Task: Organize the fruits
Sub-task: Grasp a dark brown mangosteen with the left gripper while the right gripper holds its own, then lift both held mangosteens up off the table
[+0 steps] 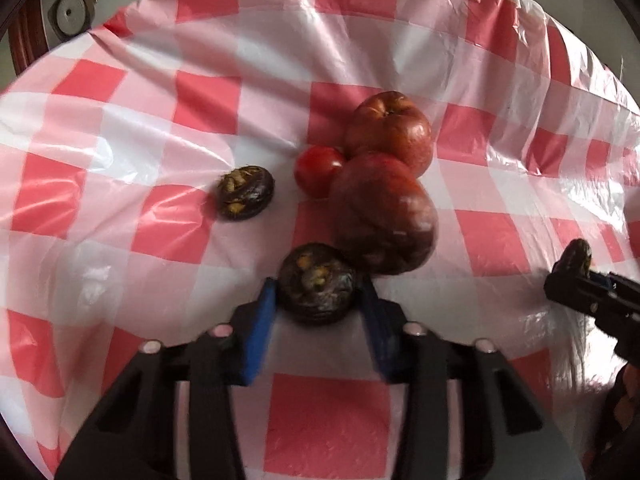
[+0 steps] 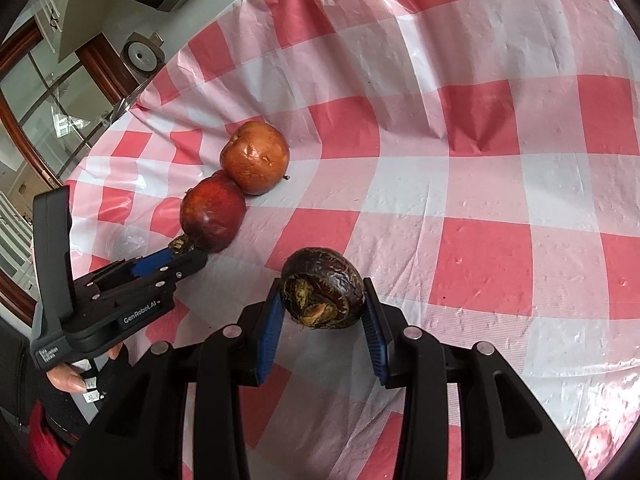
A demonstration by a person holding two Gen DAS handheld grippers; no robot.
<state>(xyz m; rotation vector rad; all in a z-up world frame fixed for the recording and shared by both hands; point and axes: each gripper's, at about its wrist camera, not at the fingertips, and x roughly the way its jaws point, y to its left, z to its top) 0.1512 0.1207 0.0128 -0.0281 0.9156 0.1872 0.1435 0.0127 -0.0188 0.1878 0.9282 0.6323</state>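
Observation:
My left gripper [image 1: 318, 286] is shut on a dark brown, wrinkled round fruit [image 1: 316, 296], its blue pads [image 1: 262, 320] pressing both sides just above the checked cloth. Right behind it lie two red apples [image 1: 384, 212] [image 1: 390, 130] touching each other, and a small red tomato [image 1: 318, 176]. A second dark fruit [image 1: 246, 192] lies loose to the left. My right gripper [image 2: 322, 286] is shut on another dark fruit [image 2: 324, 288], lifted off the cloth. In the right wrist view the left gripper [image 2: 188, 250] reaches to the nearer apple [image 2: 212, 216].
A red-and-white checked plastic cloth [image 1: 328, 424] covers the round table, with creases near its far edge [image 1: 520, 8]. A hand [image 2: 66, 378] holds the left gripper's handle at lower left. A window and wooden frame [image 2: 48, 92] lie beyond the table's left side.

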